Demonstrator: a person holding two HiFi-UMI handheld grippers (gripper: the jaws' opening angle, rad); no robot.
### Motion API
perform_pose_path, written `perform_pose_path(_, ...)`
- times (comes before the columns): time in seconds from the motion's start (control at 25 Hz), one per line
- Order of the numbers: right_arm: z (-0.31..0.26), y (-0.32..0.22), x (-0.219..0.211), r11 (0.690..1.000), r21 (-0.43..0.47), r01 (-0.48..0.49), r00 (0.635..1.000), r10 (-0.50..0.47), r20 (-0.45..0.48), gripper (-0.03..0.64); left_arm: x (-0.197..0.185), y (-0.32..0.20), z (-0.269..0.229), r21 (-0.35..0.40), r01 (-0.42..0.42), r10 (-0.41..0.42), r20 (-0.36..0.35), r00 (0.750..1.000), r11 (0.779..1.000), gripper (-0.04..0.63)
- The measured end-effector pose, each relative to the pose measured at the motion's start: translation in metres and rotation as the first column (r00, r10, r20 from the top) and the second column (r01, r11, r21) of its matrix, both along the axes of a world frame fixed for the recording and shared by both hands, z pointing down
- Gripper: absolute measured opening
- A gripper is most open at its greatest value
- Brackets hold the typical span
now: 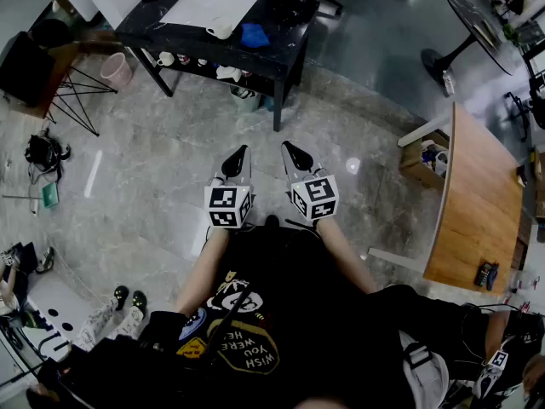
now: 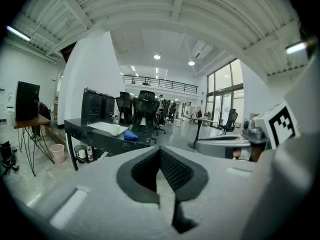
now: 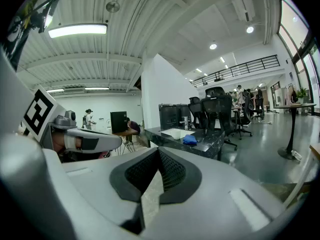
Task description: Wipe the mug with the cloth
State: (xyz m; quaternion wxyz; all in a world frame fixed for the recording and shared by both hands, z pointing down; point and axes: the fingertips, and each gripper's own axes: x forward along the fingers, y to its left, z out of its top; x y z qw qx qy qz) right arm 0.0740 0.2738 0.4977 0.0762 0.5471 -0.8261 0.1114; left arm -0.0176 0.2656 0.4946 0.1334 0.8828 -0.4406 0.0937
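Jaws on both tools are pressed together with nothing between them: the left gripper (image 1: pixel 236 158) and the right gripper (image 1: pixel 296 155) are held side by side over a glossy, grey, marble-veined floor (image 1: pixel 162 186). Each ends in a black pointed tip and carries a white cube printed with square black markers. In each gripper view the jaws are smooth pale-grey shells lined with dark pads in a cross-hatched, knurled texture. The pads meet at their tips and leave only a thin wedge lower down, through which the floor shows. The mug (image 1: pixel 220 29), white and rounded, stands well apart from both grippers on a dark rectangular table (image 1: pixel 289 15) with a polished, stone-like top and black legs. The cloth (image 1: pixel 254 35), a soft crumpled blue heap, lies just beside the mug. A flat white sheet (image 1: pixel 207 8) is spread next to them. More small mugs sit on the table's lower shelf, and a pink tapered bin (image 1: pixel 117 69) stands on the floor by its left end. To the right is a wooden table (image 1: pixel 481 203) with a warm, smooth grain and a curved edge.
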Motion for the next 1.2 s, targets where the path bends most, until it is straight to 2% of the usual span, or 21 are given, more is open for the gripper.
perform_pose_path(0.64, 0.009, 0.000, -0.012, 0.999, -0.026, 0.024, 1.000, -0.024, 0.016, 0.001, -0.015, 0.003, 0.002, -0.020, 0.033, -0.033, 0.002, 0.999, 0.999, 0.003)
perform_pose_path(0.8, 0.018, -0.002, -0.012, 0.999, -0.037, -0.006, 0.999, 0.008, 0.038, 0.002, -0.027, 0.001, 0.005, -0.032, 0.060, -0.060, 0.008, 0.998, 0.998, 0.003)
perform_pose_path(0.96, 0.015, -0.015, -0.014, 0.999, -0.038, -0.016, 0.998, 0.018, 0.055, 0.002, -0.037, -0.019, 0.007, -0.038, 0.066, -0.065, 0.016, 0.998, 0.997, 0.003)
perform_pose_path(1.2, 0.017, -0.067, -0.015, 0.997, -0.073, -0.025, 0.999, 0.027, 0.028, 0.002, -0.040, -0.067, 0.011, -0.049, 0.042, -0.042, 0.003, 0.999, 0.998, 0.003)
